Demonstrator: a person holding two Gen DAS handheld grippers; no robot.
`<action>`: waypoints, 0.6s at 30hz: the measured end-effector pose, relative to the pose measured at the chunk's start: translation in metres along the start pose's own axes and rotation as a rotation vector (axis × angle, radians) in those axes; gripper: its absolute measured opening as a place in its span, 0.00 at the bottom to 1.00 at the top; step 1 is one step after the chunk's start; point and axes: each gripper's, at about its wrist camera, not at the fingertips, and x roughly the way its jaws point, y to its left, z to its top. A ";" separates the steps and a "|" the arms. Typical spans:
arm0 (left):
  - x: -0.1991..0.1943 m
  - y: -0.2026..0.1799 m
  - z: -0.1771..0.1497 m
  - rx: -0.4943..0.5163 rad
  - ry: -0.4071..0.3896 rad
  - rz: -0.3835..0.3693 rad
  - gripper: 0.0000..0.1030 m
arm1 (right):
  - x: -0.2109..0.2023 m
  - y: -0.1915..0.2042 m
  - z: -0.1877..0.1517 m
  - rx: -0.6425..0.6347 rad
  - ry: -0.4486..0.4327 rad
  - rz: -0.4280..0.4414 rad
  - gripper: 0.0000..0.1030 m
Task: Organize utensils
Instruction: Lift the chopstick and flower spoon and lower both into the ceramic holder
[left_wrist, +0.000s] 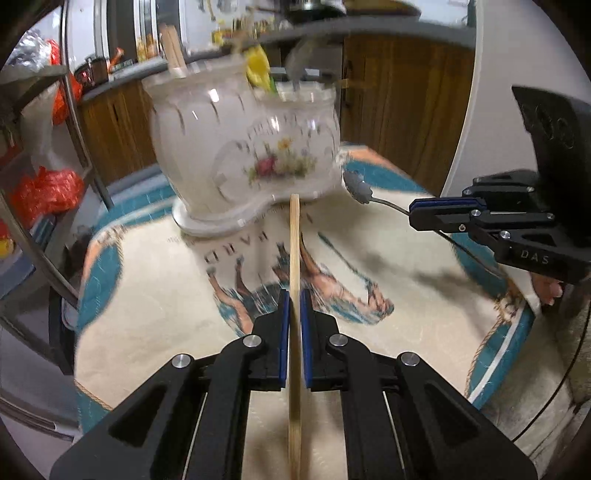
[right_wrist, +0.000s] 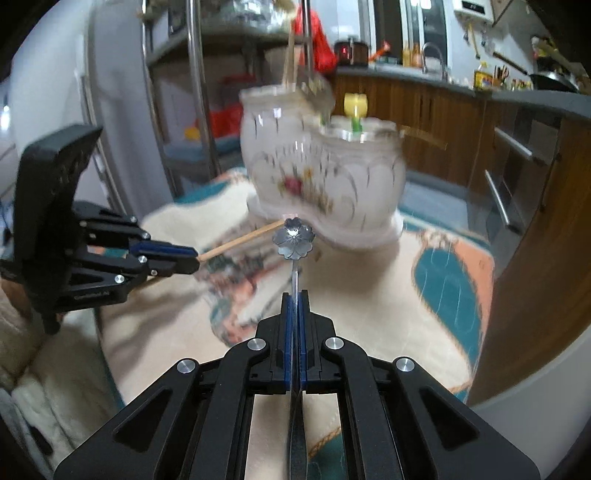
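Utensil holder (left_wrist: 243, 147): white ceramic, floral print, two lobes, standing on its saucer on a printed cloth (left_wrist: 155, 332) over the table. Already in it: wooden sticks, a yellow-topped piece, something metal (blurred).

Room: cloth in front of the holder lies bare; the table's rim curves past to the holder's right, with cabinets behind and a metal rack to its left.

Left gripper (left_wrist: 294, 295): pads clamped on a bamboo chopstick (left_wrist: 294, 236), whose tip points at the holder's base, short of it.

Right gripper (right_wrist: 294, 299): pads pinched tight on a metal utensil (right_wrist: 294, 240) with a flower-shaped end, near the holder's saucer, contact unclear.
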 end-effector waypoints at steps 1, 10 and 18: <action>-0.006 0.001 0.001 0.002 -0.022 0.000 0.06 | -0.002 0.001 0.002 -0.001 -0.019 0.004 0.04; -0.068 0.022 0.009 -0.018 -0.286 -0.044 0.06 | -0.037 0.000 0.018 0.034 -0.214 0.092 0.04; -0.086 0.047 0.050 -0.074 -0.448 -0.042 0.06 | -0.059 -0.019 0.055 0.132 -0.400 0.065 0.04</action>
